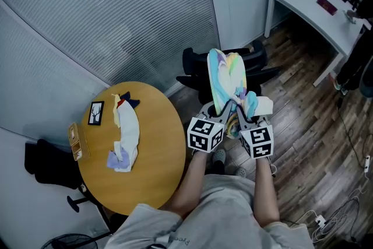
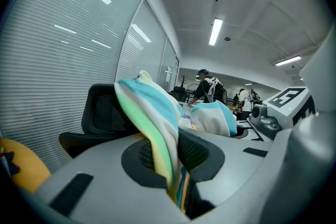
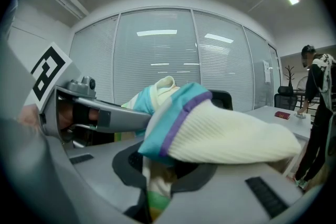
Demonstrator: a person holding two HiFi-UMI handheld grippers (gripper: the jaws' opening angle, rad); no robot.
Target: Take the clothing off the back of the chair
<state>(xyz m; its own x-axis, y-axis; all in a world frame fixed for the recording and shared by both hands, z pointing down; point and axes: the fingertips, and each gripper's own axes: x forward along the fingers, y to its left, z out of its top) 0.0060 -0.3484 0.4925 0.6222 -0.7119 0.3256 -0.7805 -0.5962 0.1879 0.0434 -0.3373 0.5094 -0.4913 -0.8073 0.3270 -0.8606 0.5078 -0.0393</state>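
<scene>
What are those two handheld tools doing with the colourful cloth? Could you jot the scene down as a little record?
Left hand: left tool shut on the striped garment
Right hand: right tool shut on the same garment
Garment position: bunched and held up over the black chair; whether it touches the chair is unclear
Left side: round table carrying a white cloth
Upper right: white desk

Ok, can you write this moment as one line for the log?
left gripper: shut on colourful garment | right gripper: shut on same garment | black chair: just behind it
</scene>
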